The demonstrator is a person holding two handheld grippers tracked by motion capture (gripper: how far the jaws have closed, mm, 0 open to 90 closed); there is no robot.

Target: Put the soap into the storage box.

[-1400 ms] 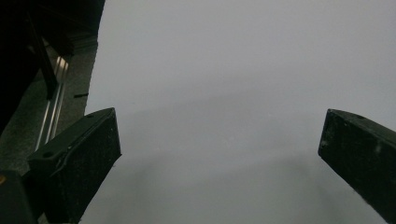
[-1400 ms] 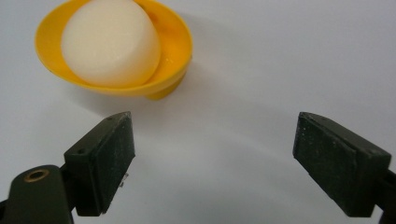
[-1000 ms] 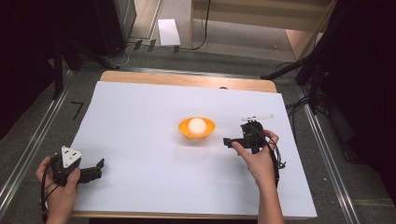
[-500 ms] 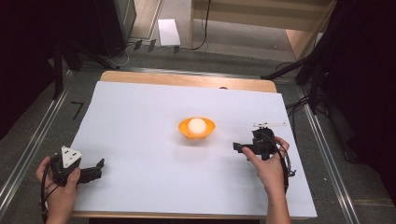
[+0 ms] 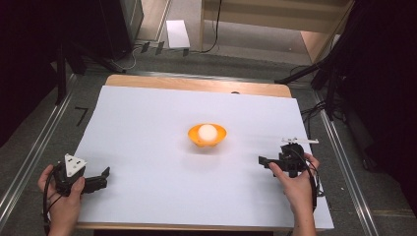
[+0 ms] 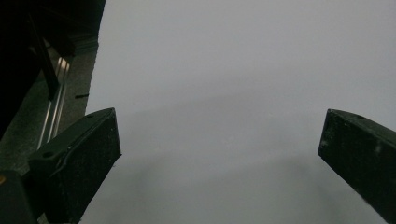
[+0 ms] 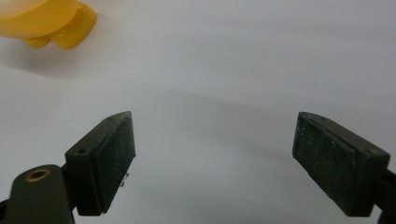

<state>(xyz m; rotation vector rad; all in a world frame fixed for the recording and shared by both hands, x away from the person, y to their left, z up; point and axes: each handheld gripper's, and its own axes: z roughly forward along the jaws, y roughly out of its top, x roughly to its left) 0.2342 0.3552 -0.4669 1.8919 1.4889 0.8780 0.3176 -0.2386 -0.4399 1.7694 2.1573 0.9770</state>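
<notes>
An orange bowl holding a white ball sits near the middle of the white table. My right gripper rests low at the table's right side, well apart from the bowl, jaws spread wide with nothing between them. In the right gripper view the bowl shows at the top left corner. My left gripper sits at the front left edge, held by a hand, also open and empty. The left gripper view has bare white surface between its jaws.
A wooden strip borders the table's far edge. Metal rails run along both sides on a grey floor. Dark stands and cables crowd the far right; a white sheet lies on the floor beyond.
My right gripper has drawn back from beside the bowl toward the right front of the table. The left gripper stayed put.
</notes>
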